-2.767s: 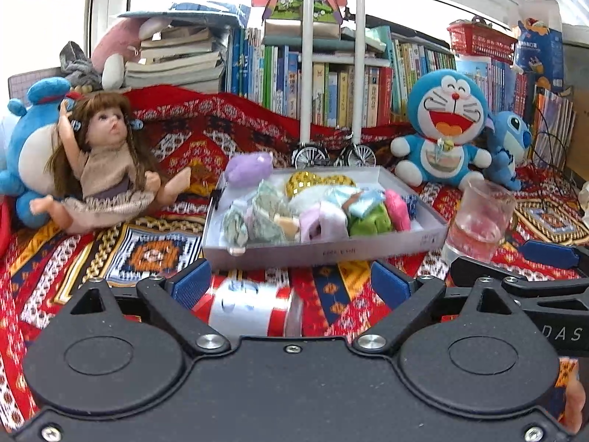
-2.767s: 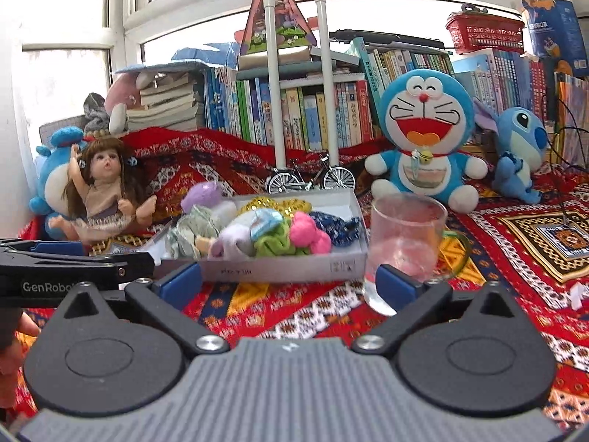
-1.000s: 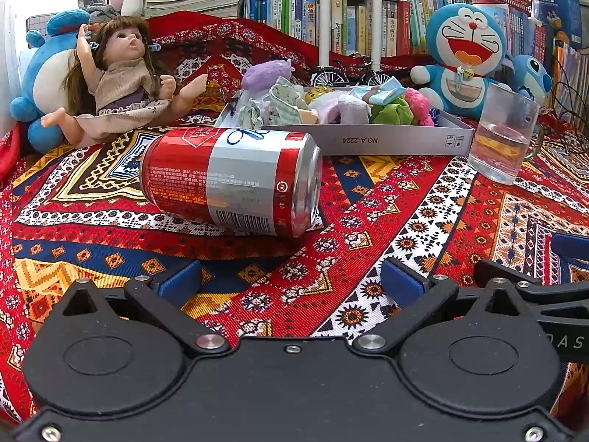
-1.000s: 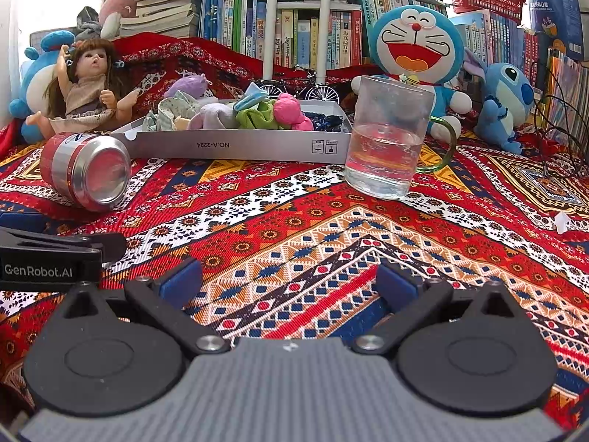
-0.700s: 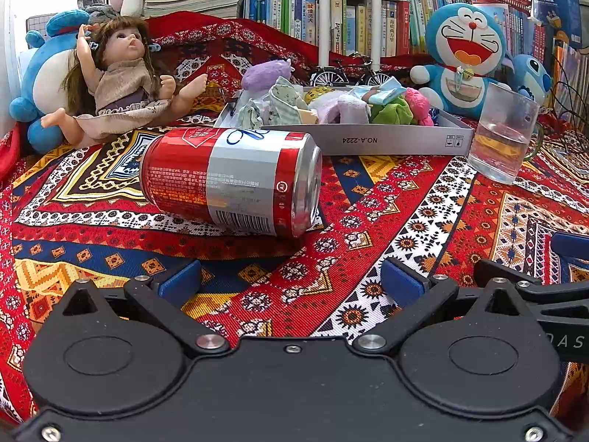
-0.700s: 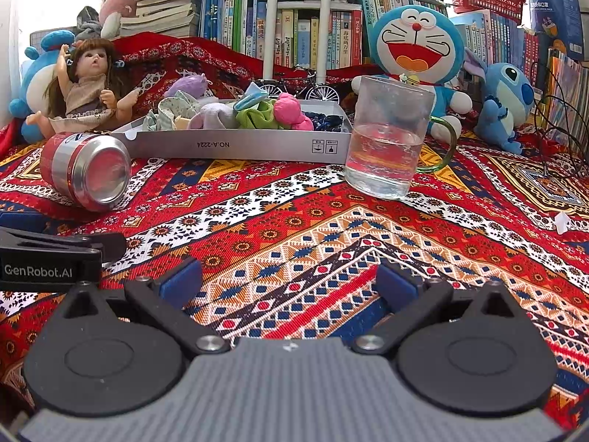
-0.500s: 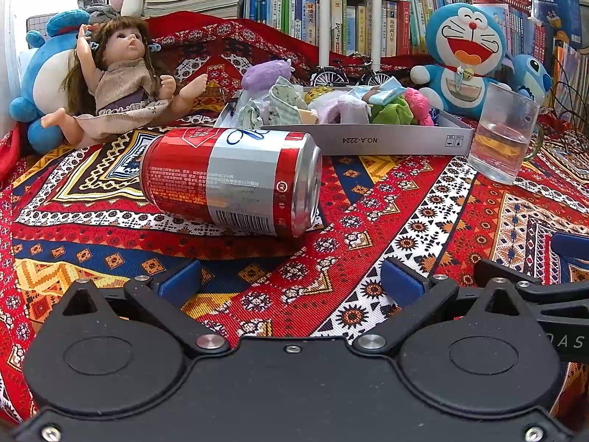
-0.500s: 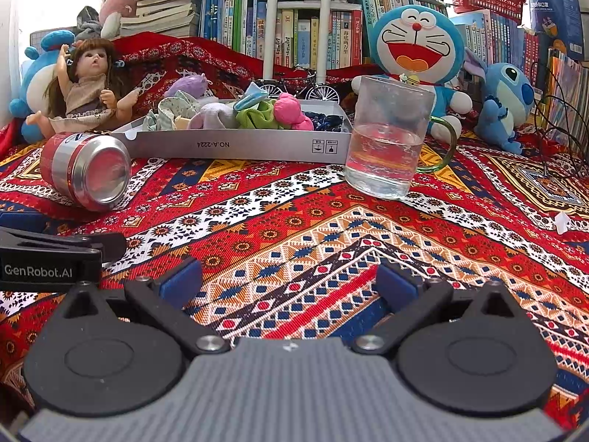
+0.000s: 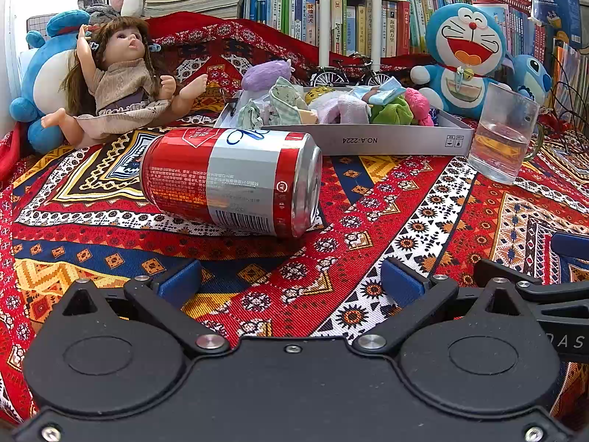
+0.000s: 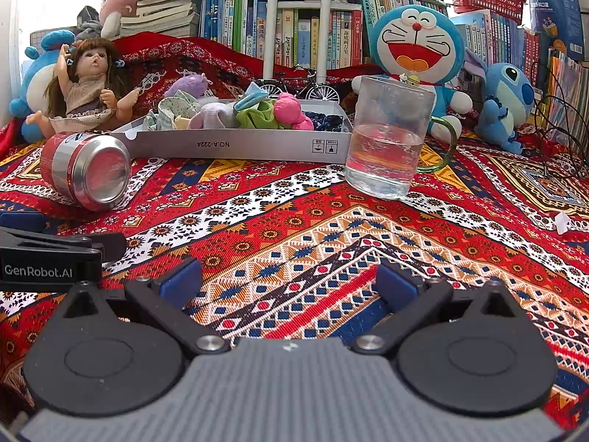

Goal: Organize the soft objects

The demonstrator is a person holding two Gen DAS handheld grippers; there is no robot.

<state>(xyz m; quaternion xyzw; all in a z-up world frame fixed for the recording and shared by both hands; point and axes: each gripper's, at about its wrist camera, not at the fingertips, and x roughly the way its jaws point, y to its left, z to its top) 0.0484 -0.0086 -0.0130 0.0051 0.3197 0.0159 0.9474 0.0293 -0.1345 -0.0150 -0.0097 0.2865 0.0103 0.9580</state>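
A shallow grey cardboard box (image 9: 368, 141) (image 10: 235, 144) sits on the patterned cloth and holds several soft cloth pieces: pink (image 10: 289, 108), green (image 10: 257, 118), pale lilac (image 10: 213, 116) and floral ones (image 9: 283, 105). A purple plush (image 9: 263, 73) lies at the box's back left. My left gripper (image 9: 289, 281) rests low on the cloth, open and empty, with a red can beyond it. My right gripper (image 10: 283, 281) is also open and empty, well short of the box. Each gripper's side shows in the other's view.
A red and silver can (image 9: 232, 180) (image 10: 83, 169) lies on its side. A glass mug of water (image 10: 390, 143) (image 9: 502, 134) stands right of the box. A doll (image 9: 121, 77), blue plush toys (image 10: 418, 48), a model bicycle (image 9: 346, 72) and books line the back.
Since 2.8 s ago both grippers pulled back and dropped low toward the cloth, away from the box. Over the last second nothing has moved.
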